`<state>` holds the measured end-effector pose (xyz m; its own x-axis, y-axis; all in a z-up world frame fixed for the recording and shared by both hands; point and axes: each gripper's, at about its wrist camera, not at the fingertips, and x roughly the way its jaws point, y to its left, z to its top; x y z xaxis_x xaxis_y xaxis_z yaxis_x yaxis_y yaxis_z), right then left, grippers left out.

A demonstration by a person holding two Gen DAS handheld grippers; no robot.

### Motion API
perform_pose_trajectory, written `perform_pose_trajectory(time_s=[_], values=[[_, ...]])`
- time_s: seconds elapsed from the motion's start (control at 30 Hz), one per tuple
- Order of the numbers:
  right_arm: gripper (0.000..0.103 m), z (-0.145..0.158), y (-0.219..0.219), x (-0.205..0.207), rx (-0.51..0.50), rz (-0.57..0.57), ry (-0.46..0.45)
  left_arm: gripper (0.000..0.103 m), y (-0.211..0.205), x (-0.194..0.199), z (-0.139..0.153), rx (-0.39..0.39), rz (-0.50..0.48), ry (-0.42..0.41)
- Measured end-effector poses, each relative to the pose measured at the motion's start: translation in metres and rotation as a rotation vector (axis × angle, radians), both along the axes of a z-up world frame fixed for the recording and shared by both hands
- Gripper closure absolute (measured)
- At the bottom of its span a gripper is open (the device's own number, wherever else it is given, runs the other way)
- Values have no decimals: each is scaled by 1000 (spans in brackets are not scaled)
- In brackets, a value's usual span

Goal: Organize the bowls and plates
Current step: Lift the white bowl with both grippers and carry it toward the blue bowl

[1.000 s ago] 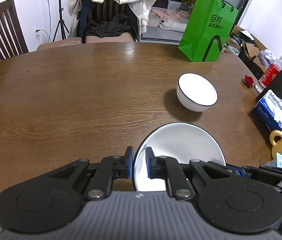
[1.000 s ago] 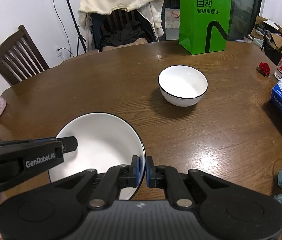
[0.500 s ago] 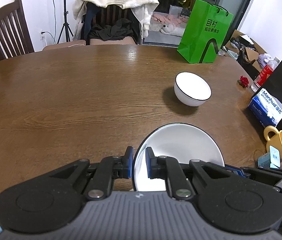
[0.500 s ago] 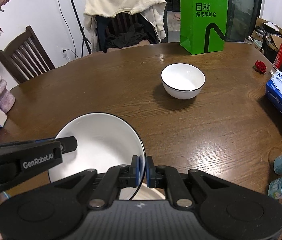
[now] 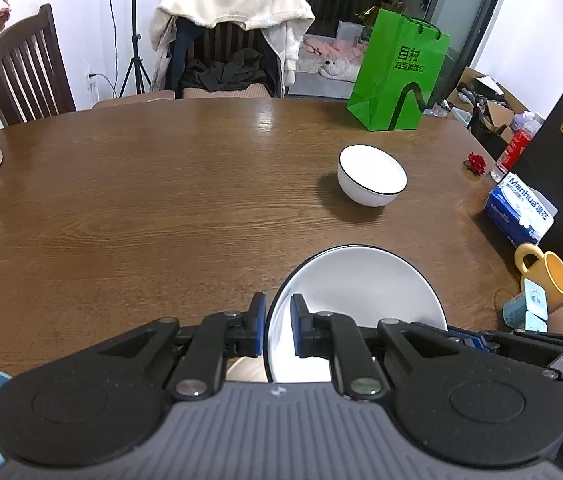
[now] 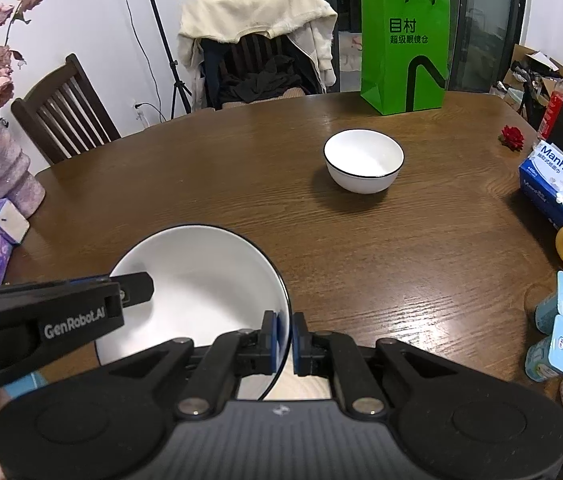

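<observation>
Both grippers clamp one wide white dish by its rim: the left gripper pinches the left edge, the right gripper the right edge, fingers narrowed onto thin ceramic. The dish hangs just above the near tabletop; a bowl sits well apart, farther back. Glazed ceramic looks stiff, slick and breakable, with fair weight for so thin a hold. The rim is the only sensible hold, and opposite grips should keep it level; uneven pull could let it slip.
</observation>
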<state>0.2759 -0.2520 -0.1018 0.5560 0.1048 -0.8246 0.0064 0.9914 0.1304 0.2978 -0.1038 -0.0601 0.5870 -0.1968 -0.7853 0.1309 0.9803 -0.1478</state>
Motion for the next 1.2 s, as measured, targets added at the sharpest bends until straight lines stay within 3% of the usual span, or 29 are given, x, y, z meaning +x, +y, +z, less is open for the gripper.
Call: perform_pose_trajectory(time_s=[0.5, 1.2], values=[[96, 12, -7, -43, -9, 33, -26, 90, -5, -46, 9, -2, 41, -18], [95, 14, -4, -70, -10, 48, -31, 90, 9, -72, 12, -22, 25, -27]])
